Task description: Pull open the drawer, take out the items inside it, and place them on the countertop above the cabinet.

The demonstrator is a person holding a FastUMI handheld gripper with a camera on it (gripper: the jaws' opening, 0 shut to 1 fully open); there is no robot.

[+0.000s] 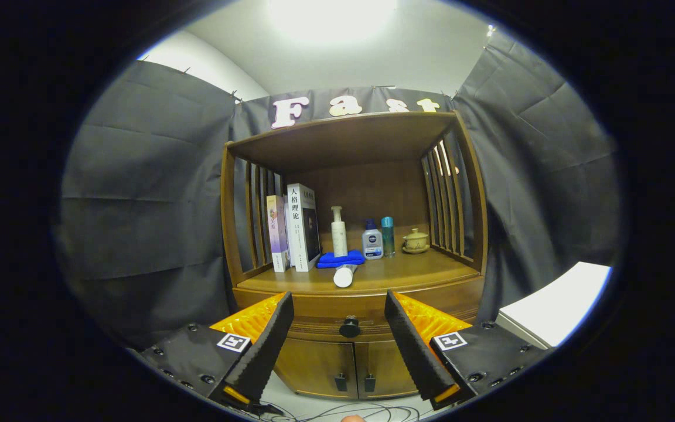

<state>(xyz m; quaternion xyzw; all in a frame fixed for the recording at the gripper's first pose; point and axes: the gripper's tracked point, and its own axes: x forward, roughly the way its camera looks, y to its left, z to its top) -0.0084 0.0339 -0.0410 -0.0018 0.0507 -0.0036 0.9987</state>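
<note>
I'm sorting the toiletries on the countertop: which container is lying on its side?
The white tube, lying beside the blue cloth; the pump bottle and two blue-capped bottles stand upright. Gripper open.

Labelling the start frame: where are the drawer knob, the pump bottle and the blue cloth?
drawer knob (349, 326), gripper view, its round face.
pump bottle (338, 235), gripper view, its body.
blue cloth (342, 259), gripper view, its front fold.

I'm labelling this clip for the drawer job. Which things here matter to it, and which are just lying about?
For the job:
- closed wooden drawer with dark round knob
- wooden countertop
- gripper, fingers open, knob beyond them

Lying about:
- upright books
- white pump bottle
- folded blue cloth
- white tube lying down
- lidded ceramic cup
</note>
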